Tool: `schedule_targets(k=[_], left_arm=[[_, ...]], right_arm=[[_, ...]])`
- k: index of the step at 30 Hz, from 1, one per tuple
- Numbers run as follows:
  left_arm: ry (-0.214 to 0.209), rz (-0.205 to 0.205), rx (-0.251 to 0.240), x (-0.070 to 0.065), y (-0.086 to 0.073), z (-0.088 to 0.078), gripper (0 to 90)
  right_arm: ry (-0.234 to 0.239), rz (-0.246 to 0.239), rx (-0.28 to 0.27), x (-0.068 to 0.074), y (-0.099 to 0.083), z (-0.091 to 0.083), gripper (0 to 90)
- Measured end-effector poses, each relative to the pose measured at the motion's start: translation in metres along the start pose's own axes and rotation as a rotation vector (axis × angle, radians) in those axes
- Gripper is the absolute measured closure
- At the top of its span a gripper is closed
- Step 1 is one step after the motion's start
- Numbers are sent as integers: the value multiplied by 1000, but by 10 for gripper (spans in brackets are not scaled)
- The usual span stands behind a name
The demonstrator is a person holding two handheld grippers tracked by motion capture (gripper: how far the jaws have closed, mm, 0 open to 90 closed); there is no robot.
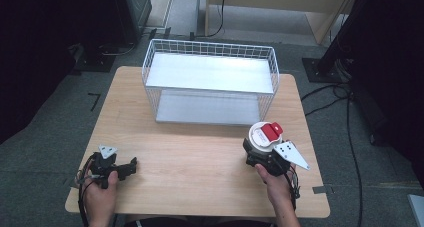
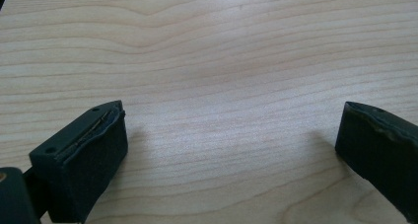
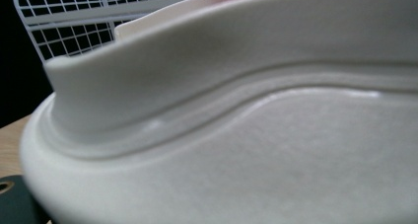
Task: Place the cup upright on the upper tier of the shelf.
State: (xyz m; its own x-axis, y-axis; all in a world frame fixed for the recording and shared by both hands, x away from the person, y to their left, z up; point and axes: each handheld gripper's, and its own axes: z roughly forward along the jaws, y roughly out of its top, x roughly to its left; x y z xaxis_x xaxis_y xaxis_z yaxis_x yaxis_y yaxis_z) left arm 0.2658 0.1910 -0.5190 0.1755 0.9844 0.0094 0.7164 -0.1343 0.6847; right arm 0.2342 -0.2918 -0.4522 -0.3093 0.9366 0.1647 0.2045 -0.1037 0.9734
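A white round container (image 1: 265, 135) with a red flap on its lid stands at the table's right side, in front of the wire rack. My right gripper (image 1: 259, 148) is shut on its near side, held by a hand. In the right gripper view the container's white wall and lid rim (image 3: 246, 135) sit very close to the camera and hide the jaws. My left gripper (image 1: 131, 166) rests low over the table's front left, held by the other hand. In the left gripper view it (image 2: 231, 110) stands open, with bare wood between its black pads (image 2: 84, 160).
A white wire rack (image 1: 210, 47) with two shelves stands at the back middle of the wooden table (image 1: 200, 157); its mesh (image 3: 64, 17) is seen behind the container. Cables and dark stands lie on the floor to the right and back left.
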Motion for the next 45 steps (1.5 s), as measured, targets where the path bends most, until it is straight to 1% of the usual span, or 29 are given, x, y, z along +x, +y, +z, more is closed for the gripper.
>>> schedule_targets(k=[1, 2, 11, 14, 17, 24, 25, 26, 27, 28, 32, 34, 35, 36, 38, 40, 41, 42, 45], left_arm=[[0, 0, 0, 0, 0, 0, 0], [0, 0, 0, 0, 0, 0, 0], [0, 0, 0, 0, 0, 0, 0], [0, 0, 0, 0, 0, 0, 0], [0, 0, 0, 0, 0, 0, 0], [1, 1, 0, 0, 0, 0, 0], [1, 1, 0, 0, 0, 0, 0], [0, 1, 1, 0, 0, 0, 0], [0, 1, 1, 0, 0, 0, 0], [0, 1, 1, 0, 0, 0, 0], [0, 1, 1, 0, 0, 0, 0], [0, 1, 0, 0, 0, 0, 0], [0, 1, 0, 0, 0, 0, 0], [1, 1, 0, 0, 0, 0, 0], [1, 1, 0, 0, 0, 0, 0], [0, 1, 0, 0, 0, 0, 0], [0, 1, 0, 0, 0, 0, 0], [0, 1, 0, 0, 0, 0, 0], [1, 1, 0, 0, 0, 0, 0]], right_arm=[[0, 0, 0, 0, 0, 0, 25], [4, -4, -7, 3, 5, 1, 25], [34, -18, -49, 16, 24, 6, 25], [43, -10, -63, 20, 30, 9, 25], [47, -15, -72, 22, 35, 11, 25], [68, -23, -107, 32, 58, 22, 25], [68, -23, -107, 32, 58, 22, 25], [75, -30, -115, 35, 65, 25, 25], [75, -30, -115, 35, 65, 25, 25], [80, -36, -123, 38, 72, 29, 25], [86, -51, -137, 44, 89, 38, 25], [91, -52, -146, 46, 96, 42, 25], [91, -52, -146, 46, 96, 42, 25], [99, -51, -157, 49, 106, 48, 25], [104, -51, -164, 52, 114, 53, 24], [108, -52, -171, 55, 121, 59, 25], [108, -52, -171, 55, 121, 59, 25], [112, -58, -176, 57, 127, 64, 25], [111, -67, -180, 61, 136, 73, 25]])
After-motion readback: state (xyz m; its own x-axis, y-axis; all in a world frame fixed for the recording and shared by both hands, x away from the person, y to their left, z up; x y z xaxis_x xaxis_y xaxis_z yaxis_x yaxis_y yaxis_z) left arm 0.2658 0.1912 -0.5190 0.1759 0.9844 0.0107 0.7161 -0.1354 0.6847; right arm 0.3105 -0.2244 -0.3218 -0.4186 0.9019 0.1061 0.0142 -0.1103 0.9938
